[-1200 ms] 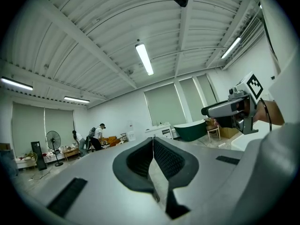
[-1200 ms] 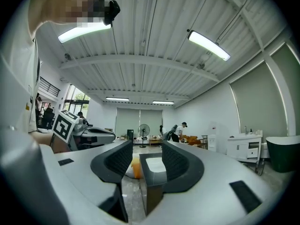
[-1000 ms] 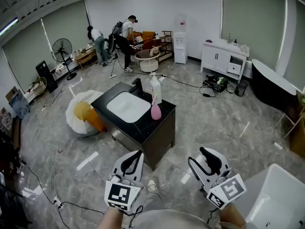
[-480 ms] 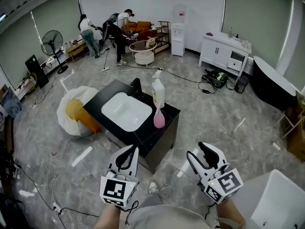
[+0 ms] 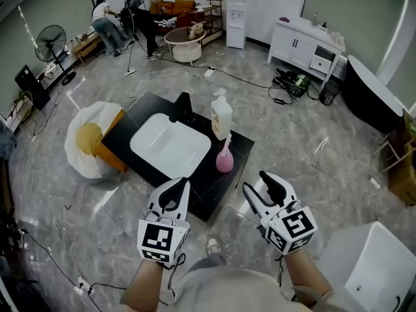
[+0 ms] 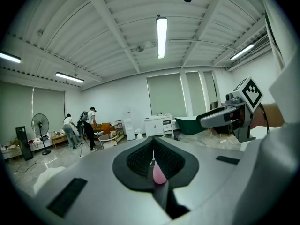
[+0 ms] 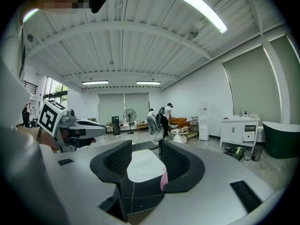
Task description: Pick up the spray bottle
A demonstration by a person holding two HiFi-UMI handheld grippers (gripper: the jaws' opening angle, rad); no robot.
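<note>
A white spray bottle (image 5: 221,116) with a trigger head stands on the black vanity top (image 5: 201,181), right of the white sink (image 5: 170,145). A pink bottle (image 5: 225,159) with a thin neck stands just in front of it. Both grippers hang short of the vanity's near edge, touching nothing. My left gripper (image 5: 172,197) is shut, and through the slit of my left gripper (image 6: 153,146) a bit of the pink bottle (image 6: 158,173) shows. My right gripper (image 5: 263,190) is open and its jaws are opening. Between the pads of my right gripper (image 7: 143,156) only the distant sink (image 7: 140,165) shows.
A white and yellow beanbag (image 5: 88,142) lies left of the vanity. Cables trail over the grey floor. People (image 5: 104,25) work at the back near a fan (image 5: 51,44). A white cabinet (image 5: 305,34), a dark bathtub (image 5: 374,103) and a white tub (image 5: 370,265) stand to the right.
Both grippers have moved forward towards the vanity, which now sits closer and lower in the head view. The bottles have not moved.
</note>
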